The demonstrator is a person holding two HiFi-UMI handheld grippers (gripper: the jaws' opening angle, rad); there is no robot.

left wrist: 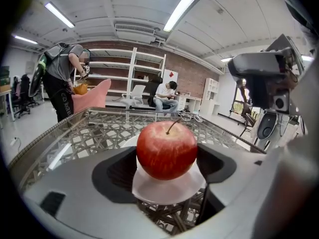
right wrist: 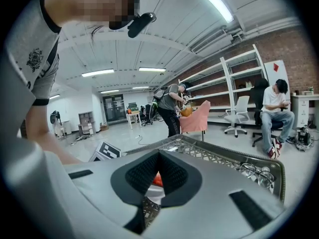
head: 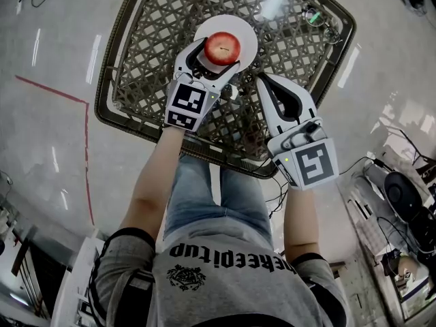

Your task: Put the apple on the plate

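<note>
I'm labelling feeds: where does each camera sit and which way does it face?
Head view: on the person's head, facing steeply down at the table; shows arms, shirt, left claw, right claw.
Left gripper view: on the left claw, facing along its jaws at the apple and plate; right claw at right.
Right gripper view: on the right claw, facing along shut jaws across the table; arm, shirt at left.
Shared: all show the apple.
</note>
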